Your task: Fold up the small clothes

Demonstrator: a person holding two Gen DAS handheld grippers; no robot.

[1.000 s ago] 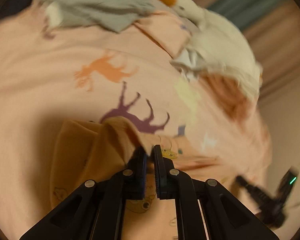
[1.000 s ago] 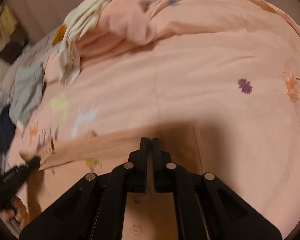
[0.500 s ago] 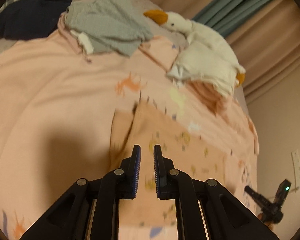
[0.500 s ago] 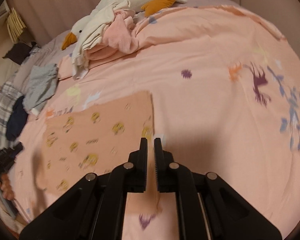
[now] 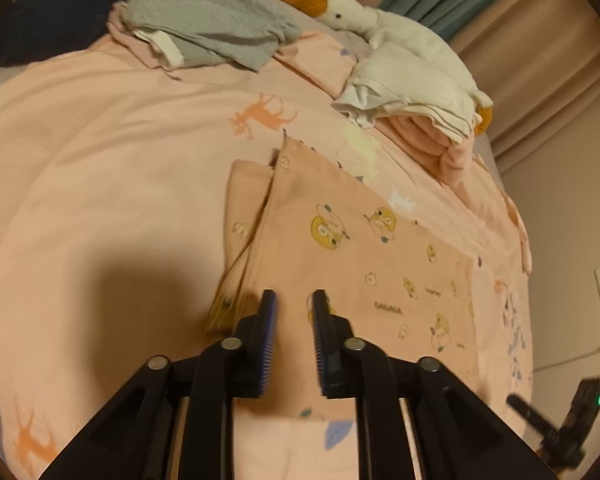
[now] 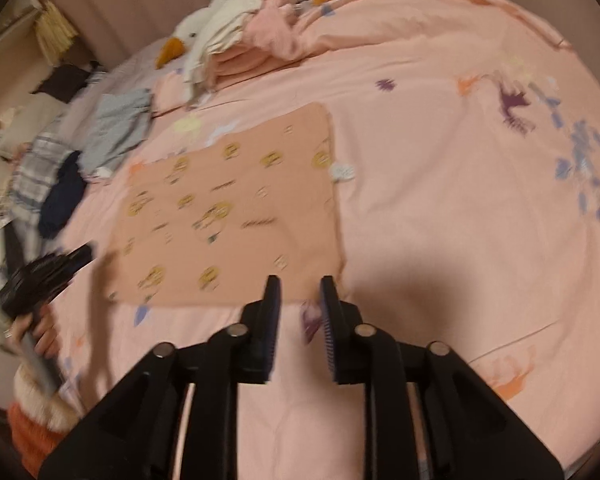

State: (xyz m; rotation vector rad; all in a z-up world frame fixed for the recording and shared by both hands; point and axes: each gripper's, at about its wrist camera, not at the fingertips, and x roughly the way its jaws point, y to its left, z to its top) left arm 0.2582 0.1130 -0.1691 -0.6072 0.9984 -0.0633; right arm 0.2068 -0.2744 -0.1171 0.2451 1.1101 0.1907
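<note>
On the pink bedspread (image 6: 440,168) a small peach garment (image 6: 228,208) printed with yellow cartoons lies flat, folded over itself into a neat rectangle, one layer edge showing along its left side in the left wrist view. Both the left gripper (image 5: 293,300) and right gripper (image 6: 299,286) hover at its near edge, jaws opening, nothing between them. At least one fold looks done. Far off, a grey garment (image 5: 216,28) and a dark one (image 5: 48,16) lie unfolded.
</note>
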